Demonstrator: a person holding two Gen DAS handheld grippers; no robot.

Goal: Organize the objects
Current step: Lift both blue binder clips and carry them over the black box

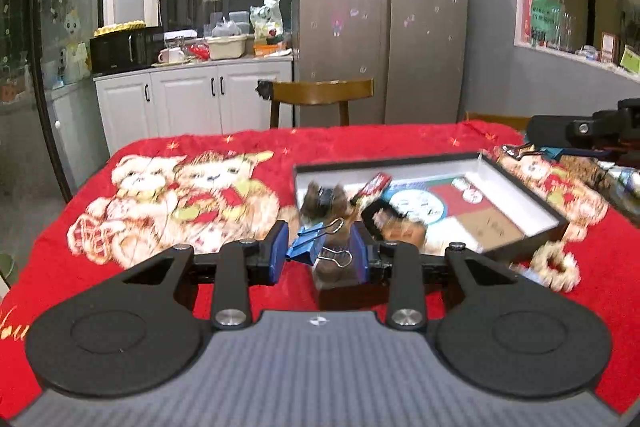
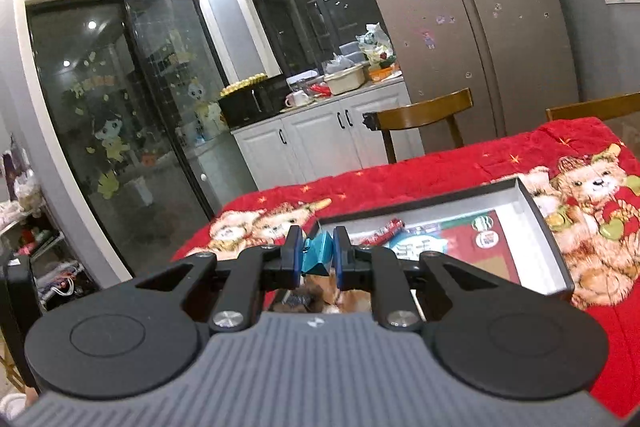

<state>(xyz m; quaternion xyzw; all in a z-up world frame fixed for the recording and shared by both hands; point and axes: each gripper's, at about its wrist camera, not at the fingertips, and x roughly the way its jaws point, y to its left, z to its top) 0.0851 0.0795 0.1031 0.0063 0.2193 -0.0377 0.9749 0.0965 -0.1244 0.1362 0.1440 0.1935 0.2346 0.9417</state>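
My left gripper [image 1: 320, 253] is shut on a blue binder clip [image 1: 310, 245] with wire handles, held above the near left corner of a black shallow box [image 1: 524, 187]. The box holds a brown furry toy [image 1: 320, 201], a red packet [image 1: 374, 185], a round white dial [image 1: 418, 205] and cards. My right gripper [image 2: 316, 253] is shut on a teal blue object [image 2: 318, 251], held above the same box [image 2: 536, 211]; a brown furry thing [image 2: 320, 291] shows below its fingers.
The table wears a red blanket with teddy bears [image 1: 180, 195]. A fuzzy cream ring [image 1: 554, 265] lies right of the box. The other gripper's black body [image 1: 592, 129] and clutter sit at far right. Wooden chairs [image 1: 320, 95] stand behind the table.
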